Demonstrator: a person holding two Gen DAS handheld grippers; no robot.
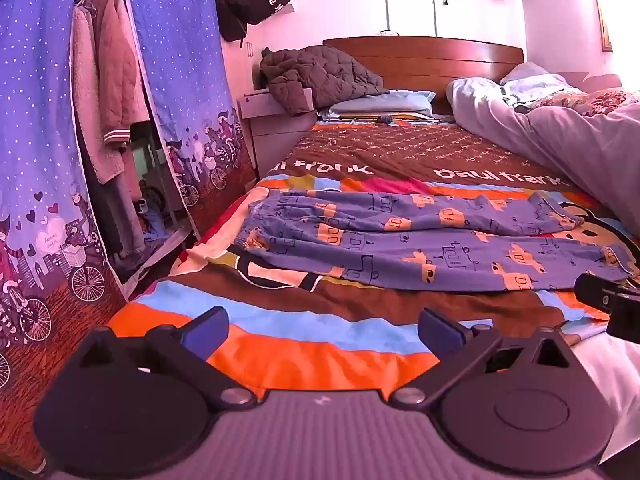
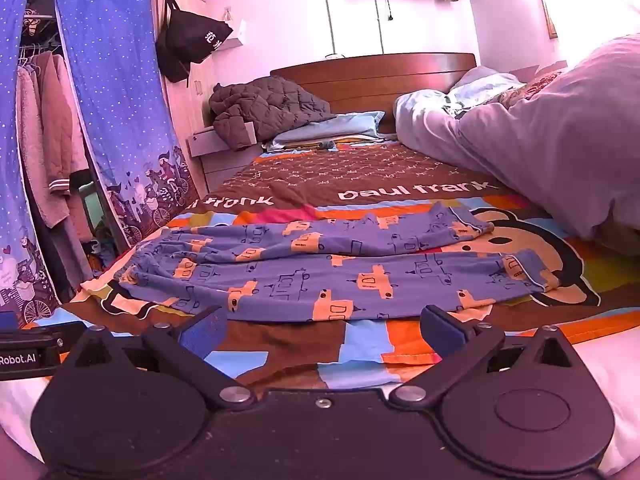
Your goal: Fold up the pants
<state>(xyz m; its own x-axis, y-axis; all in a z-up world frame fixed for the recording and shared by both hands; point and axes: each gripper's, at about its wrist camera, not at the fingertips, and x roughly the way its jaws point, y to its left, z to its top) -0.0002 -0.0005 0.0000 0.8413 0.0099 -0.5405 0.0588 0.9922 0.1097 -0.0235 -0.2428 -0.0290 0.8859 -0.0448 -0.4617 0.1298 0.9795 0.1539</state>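
Note:
Blue pants (image 1: pixel 420 248) with orange car prints lie spread flat across the striped bedspread (image 1: pixel 312 344), waistband at the left, both legs running right. They also show in the right wrist view (image 2: pixel 340 276). My left gripper (image 1: pixel 323 330) is open and empty, low over the bedspread, short of the pants' near edge. My right gripper (image 2: pixel 322 330) is open and empty, just before the near leg. Part of the right gripper shows at the right edge of the left wrist view (image 1: pixel 608 300).
A rumpled lilac duvet (image 2: pixel 540 144) piles at the right of the bed. A dark quilted jacket (image 1: pixel 316 76) lies on the nightstand by the headboard (image 1: pixel 424 56). A blue-curtained wardrobe (image 1: pixel 40 160) with hanging clothes stands close on the left.

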